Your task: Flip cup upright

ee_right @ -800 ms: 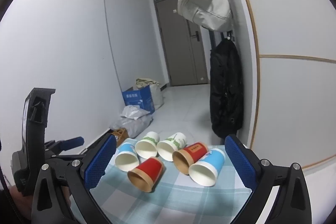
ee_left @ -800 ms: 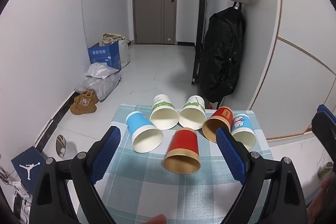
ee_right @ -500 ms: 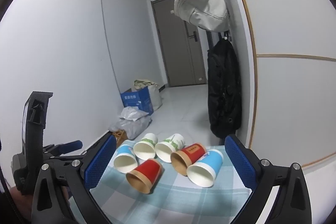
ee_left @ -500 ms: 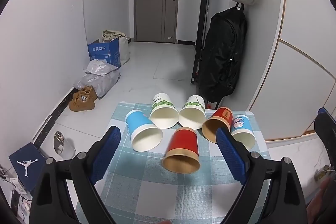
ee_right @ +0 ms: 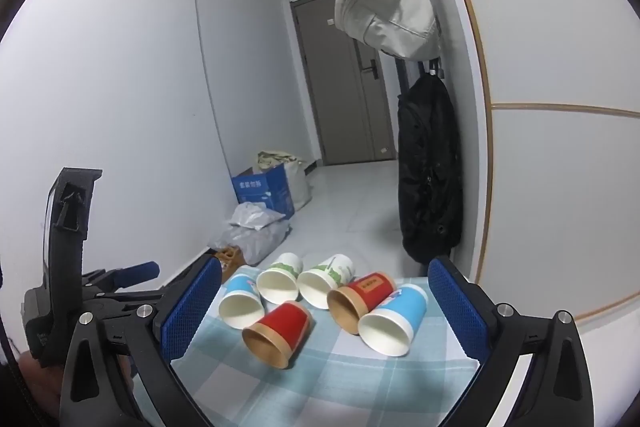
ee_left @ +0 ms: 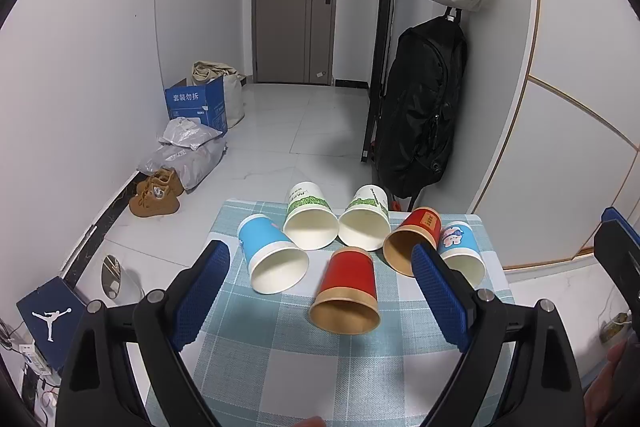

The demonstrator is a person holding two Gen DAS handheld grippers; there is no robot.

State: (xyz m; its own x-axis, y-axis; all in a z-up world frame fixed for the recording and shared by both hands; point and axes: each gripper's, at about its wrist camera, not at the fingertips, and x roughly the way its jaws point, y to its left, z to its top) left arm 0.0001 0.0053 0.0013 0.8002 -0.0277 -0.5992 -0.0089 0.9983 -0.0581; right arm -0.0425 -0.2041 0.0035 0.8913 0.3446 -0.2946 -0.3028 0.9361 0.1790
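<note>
Red cup [ee_left: 347,292] lies on its side between the left gripper's [ee_left: 320,293] spread fingers.

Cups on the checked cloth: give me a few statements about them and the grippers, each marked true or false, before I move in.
1. All six cups lie on their sides. True.
2. The left gripper holds the front red cup. False: it is open, apart from it.
3. Two cups carry green print. True.
4. The right gripper is shut. False: open, empty.
5. The table is bare wood. False: checked cloth.
</note>
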